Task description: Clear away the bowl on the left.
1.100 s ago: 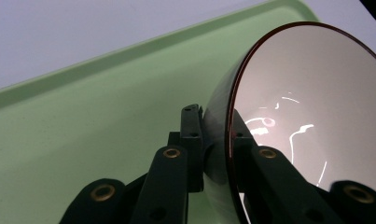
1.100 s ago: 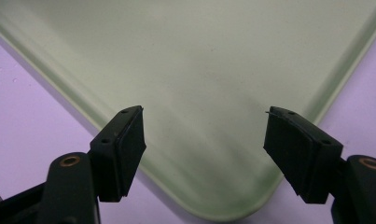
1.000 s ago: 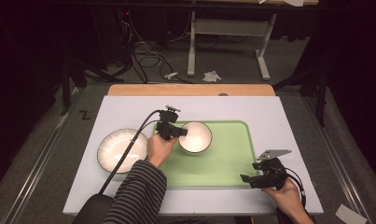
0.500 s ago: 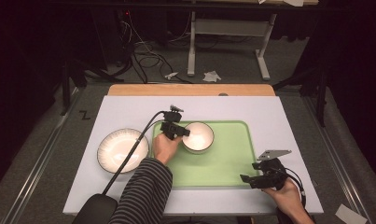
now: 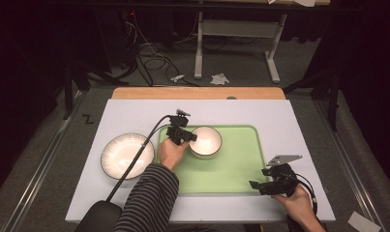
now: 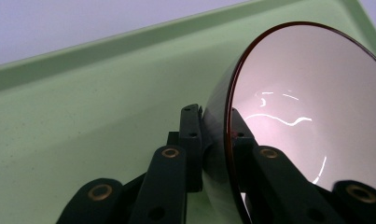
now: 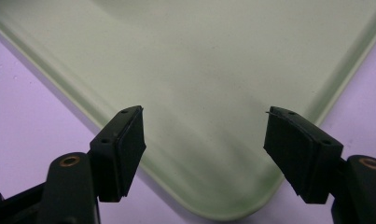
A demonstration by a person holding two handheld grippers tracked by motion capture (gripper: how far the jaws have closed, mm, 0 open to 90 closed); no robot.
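I see the small bowl [image 5: 205, 141] standing at the left end of the green tray [image 5: 241, 164], its rim pinched between the jaws of my left gripper [image 5: 188, 137]. My right gripper [image 5: 260, 186] hangs over the tray's near right corner, jaws spread wide with nothing between them. A larger bowl [image 5: 125, 155] sits on the table [image 5: 134, 113], just left of the tray.

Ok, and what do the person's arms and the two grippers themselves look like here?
Both grippers are black. The left gripper trails a thick black cable, and its arm wears a sleeve striped dark and light. The right gripper carries a grey three-cornered plate on top; its fingers are flat black pads on links with brass-coloured rivets.
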